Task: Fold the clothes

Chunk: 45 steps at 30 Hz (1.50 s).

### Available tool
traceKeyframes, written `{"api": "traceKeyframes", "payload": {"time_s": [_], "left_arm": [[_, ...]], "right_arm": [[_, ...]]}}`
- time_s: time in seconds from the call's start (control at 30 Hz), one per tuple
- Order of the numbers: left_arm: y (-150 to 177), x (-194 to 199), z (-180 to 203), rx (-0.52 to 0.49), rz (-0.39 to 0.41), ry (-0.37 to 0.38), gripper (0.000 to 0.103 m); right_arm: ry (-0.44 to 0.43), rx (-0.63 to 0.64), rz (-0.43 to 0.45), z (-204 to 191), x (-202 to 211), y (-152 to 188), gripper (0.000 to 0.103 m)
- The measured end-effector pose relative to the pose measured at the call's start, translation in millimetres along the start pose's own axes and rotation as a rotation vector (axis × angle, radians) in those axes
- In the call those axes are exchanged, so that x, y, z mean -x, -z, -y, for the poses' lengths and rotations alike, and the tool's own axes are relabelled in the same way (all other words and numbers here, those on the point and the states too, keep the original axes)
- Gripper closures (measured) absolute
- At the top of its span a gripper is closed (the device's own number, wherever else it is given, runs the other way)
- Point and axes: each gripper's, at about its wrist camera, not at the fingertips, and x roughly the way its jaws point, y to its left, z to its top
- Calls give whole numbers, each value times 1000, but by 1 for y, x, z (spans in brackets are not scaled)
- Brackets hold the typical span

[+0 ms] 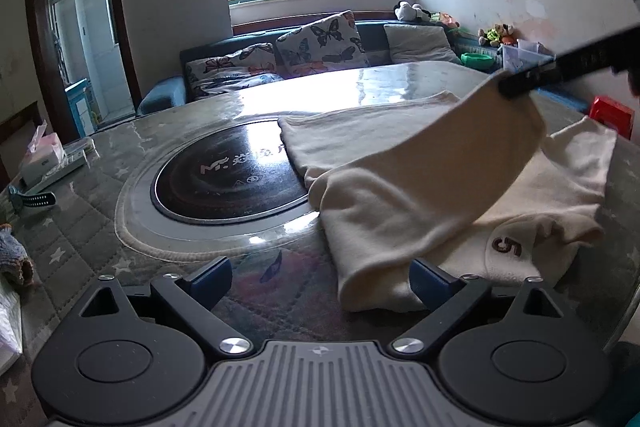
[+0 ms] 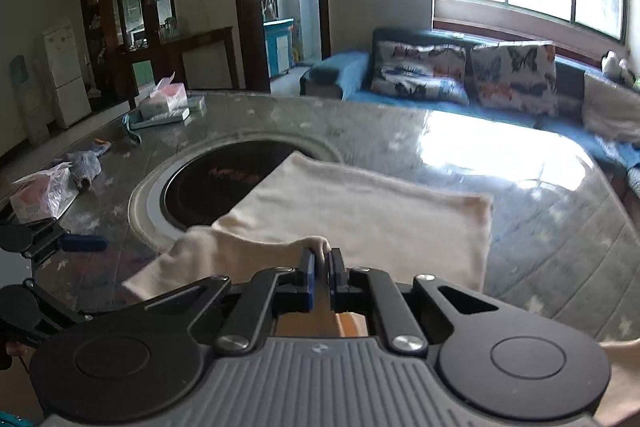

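Observation:
A cream garment point(image 1: 400, 195) with a brown "5" badge point(image 1: 506, 247) lies on the glass-topped table point(image 1: 360, 87), partly over the round black cooker plate point(image 1: 228, 179). My left gripper point(image 1: 320, 281) is open and low over the table. The garment's near folded corner lies just inside its right finger point(image 1: 430, 283), not pinched. My right gripper point(image 2: 322, 257) is shut on a bunched edge of the cream garment point(image 2: 360, 211). In the left wrist view the right gripper point(image 1: 516, 87) holds that part lifted off the table as a hanging flap. The left gripper's blue fingers point(image 2: 84, 243) show at the left edge of the right wrist view.
A tissue box point(image 1: 40, 155) and a watch point(image 1: 36, 201) lie at the table's left side, with a blue knitted item point(image 1: 16, 263) and a plastic bag point(image 2: 40, 195) nearer. A sofa with butterfly cushions point(image 1: 320, 39) stands behind the table. A red stool point(image 1: 612, 111) is at the right.

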Motion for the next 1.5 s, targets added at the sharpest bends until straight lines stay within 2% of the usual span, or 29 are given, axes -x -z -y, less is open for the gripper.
{"api": "traceKeyframes", "payload": {"time_s": [0.1, 0.27, 0.37, 0.43, 0.47, 0.53, 0.63, 0.77, 0.8, 0.87, 0.93, 0.97, 1.0, 1.03, 1.07, 1.1, 1.2, 1.3, 1.4, 1.5], "left_arm": [[1, -1, 2, -9, -6, 1, 12], [2, 0, 1, -25, -1, 5, 24], [3, -1, 1, -37, 0, 9, 41], [3, -2, 0, -36, -5, 19, 58], [4, -3, -1, -33, -5, 29, 62], [5, -2, -1, -33, -1, 48, 78], [6, 1, 0, -46, 11, 72, 92], [8, 2, -4, -51, 2, 73, 92], [8, 2, -5, -54, -3, 76, 92], [8, 4, -8, -59, -14, 81, 92], [4, 6, -11, -55, -25, 96, 86], [1, 8, -12, -47, -30, 106, 79], [-3, 9, -14, -34, -26, 112, 56], [-7, 11, -14, -25, -12, 104, 38], [-12, 12, -13, -20, 2, 100, 35], [-17, 11, -11, -24, 18, 104, 34], [-33, 3, -3, -14, 46, 135, 34], [-46, -14, 6, -14, 64, 137, 34], [-56, -34, 7, 31, 45, 151, 35], [-60, -48, 6, 64, 30, 208, 35]], "right_arm": [[29, -13, -6, 4, 2, -1, 97], [37, -44, -15, 8, 4, 1, 97], [12, -47, 12, 3, 14, -5, 97], [-13, -49, 39, -3, 23, -10, 97], [-23, -54, 50, -5, 27, -12, 97], [-32, -64, 62, -5, 31, -14, 97], [0, -104, 12, 5, 19, -8, 97], [34, -184, -111, 26, -8, 13, 96], [42, -188, -138, 28, -14, 18, 93], [75, -171, -157, 29, -19, 26, 91], [106, -150, -157, 28, -21, 30, 90], [109, -147, -147, 28, -20, 30, 89], [101, -143, -137, 27, -18, 30, 80], [89, -138, -127, 26, -17, 29, 71], [81, -129, -121, 25, -18, 29, 64], [76, -119, -116, 23, -19, 29, 59], [62, -94, -106, 17, -23, 30, 59], [68, -73, -105, 13, -31, 33, 51], [65, -67, -103, 13, -34, 38, 51], [37, -68, -64, 14, -28, 40, 50]]}}
